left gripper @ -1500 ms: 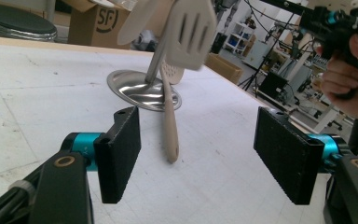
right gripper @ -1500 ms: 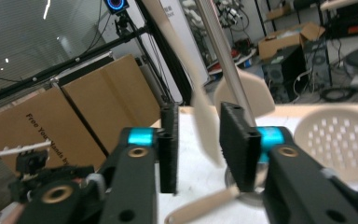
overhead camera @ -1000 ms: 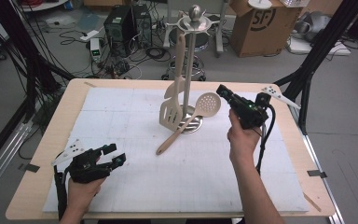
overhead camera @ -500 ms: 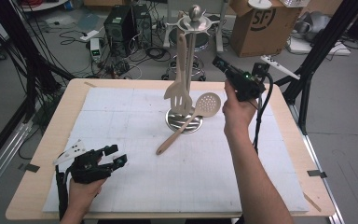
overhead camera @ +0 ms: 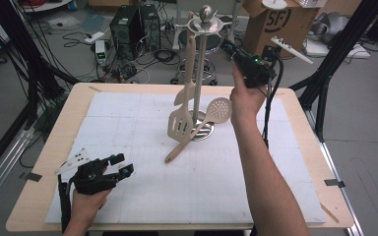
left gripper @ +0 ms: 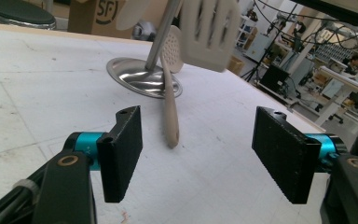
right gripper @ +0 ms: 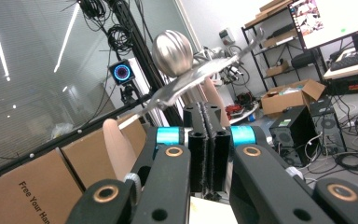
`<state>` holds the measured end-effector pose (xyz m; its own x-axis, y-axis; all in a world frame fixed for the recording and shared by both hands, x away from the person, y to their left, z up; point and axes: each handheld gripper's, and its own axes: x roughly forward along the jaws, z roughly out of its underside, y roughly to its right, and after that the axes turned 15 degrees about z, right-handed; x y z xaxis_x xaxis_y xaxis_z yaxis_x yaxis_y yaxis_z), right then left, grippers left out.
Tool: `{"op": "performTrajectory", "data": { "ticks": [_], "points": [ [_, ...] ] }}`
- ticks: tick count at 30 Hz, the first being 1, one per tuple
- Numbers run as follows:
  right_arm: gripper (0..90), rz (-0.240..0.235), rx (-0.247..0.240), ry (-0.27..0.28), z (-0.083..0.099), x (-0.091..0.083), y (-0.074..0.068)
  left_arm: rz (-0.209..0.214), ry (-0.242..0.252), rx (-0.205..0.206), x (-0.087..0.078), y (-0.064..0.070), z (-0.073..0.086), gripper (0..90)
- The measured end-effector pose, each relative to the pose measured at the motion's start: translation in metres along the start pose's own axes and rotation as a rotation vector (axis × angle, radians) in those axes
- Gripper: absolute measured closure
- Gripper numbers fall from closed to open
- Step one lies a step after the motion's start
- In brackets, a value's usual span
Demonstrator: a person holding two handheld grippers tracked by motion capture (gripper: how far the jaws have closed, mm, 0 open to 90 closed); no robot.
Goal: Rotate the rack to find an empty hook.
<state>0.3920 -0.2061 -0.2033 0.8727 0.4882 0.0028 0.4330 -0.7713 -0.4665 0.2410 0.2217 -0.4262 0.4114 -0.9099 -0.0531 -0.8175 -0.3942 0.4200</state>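
Tabletop unchanged; right claw (overhead camera: 229,46) has risen beside rack top (overhead camera: 205,20).

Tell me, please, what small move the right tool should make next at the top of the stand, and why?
Probably open the right tool. Its jaws are pressed flat together, just below the ball on top of the stand, where the spatula hangs by its handle. While shut, it cannot take hold of that handle, so opening seems to come first.

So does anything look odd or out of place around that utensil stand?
One skimmer is off its hook, lying propped on the stand's base with its handle on the table, while the turner hangs properly.
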Motion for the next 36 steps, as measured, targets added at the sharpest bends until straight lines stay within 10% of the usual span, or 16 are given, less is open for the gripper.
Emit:
{"op": "performTrajectory", "data": {
  "ticks": [36],
  "points": [
    [89.9, -0.010, -0.094, 0.000, -0.005, 0.000, -0.018, -0.004, 0.003, -0.013, 0.000, -0.001, 0.001, 33.8]
  ]
}}
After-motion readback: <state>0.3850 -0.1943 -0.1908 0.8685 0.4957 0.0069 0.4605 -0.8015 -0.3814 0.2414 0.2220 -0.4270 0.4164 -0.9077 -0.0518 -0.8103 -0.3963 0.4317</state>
